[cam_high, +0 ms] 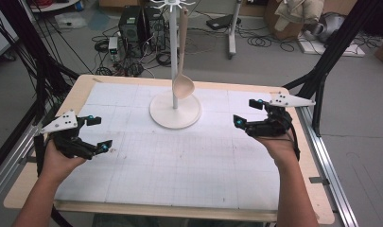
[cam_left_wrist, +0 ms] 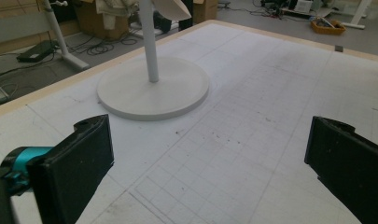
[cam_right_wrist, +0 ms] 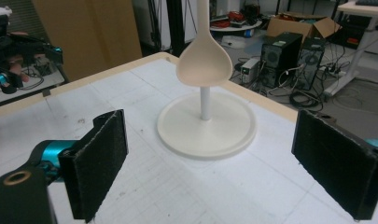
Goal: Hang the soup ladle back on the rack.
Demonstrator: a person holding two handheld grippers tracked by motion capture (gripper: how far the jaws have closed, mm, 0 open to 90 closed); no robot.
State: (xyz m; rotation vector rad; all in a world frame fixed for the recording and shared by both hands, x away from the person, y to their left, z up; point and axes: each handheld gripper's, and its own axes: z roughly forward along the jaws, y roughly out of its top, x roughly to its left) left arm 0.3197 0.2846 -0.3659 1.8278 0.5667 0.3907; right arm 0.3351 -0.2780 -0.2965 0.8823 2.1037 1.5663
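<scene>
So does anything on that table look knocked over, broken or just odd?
Nothing stands out. The white stand sits upright on the table, the beige spoon hangs straight from its top hooks, and both sets of jaws are open and apart from it.

A grey floor (cam_high: 283, 66) strewn with black cables (cam_high: 262, 40) stretches beyond the far edge of the counter (cam_high: 80, 92), well ahead of each claw. Two black computer towers (cam_high: 142, 23) stand on that floor beyond the left claw, near a white desk leg (cam_high: 232, 33). Cardboard boxes (cam_high: 283, 19) sit farther off beyond the right claw, and black frame struts (cam_high: 335, 42) rise just outside it.
</scene>
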